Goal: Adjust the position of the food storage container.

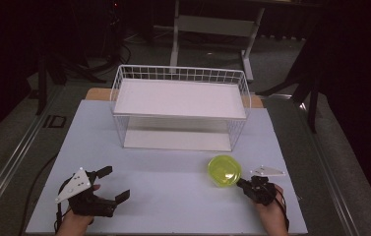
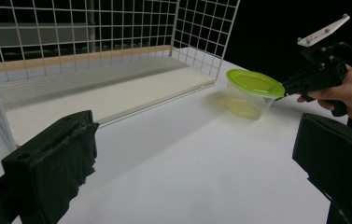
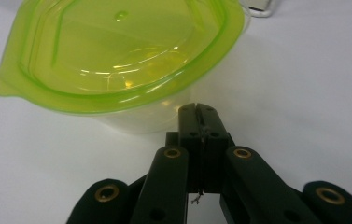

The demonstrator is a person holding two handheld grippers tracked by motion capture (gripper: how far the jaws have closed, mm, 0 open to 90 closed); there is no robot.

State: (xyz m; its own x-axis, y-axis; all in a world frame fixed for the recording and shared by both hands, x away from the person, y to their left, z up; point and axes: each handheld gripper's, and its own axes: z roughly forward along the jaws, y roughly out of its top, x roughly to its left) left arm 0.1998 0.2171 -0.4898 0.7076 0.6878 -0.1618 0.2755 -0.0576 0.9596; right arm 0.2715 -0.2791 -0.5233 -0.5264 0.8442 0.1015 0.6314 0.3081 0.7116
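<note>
One lidded tub [image 1: 224, 170], one wire basket [image 1: 180, 105] and two tools stand on the white bench [image 1: 163, 196]; the tub, clear below with a yellow-green lid, sits in front of the basket's right end, apart from it; the right tool [image 1: 240, 183] is just beside the tub on the near right, jaws pressed together, their tips at the lid's rim, though whether they pinch it I cannot tell; the left tool [image 1: 115, 184] is well apart from the tub, to its left, jaws wide with nothing between them. The right gripper view shows the closed tips just under the lid's rim [image 3: 117, 100] and a small tab on the lid's edge; the left gripper view shows the tub's see-through wall, with nothing visible inside, and the basket's white floor board [image 2: 103, 93]; the high view shows a white shelf board [image 1: 178, 98] laid across the basket's upper part, bare, as is the board below.
</note>
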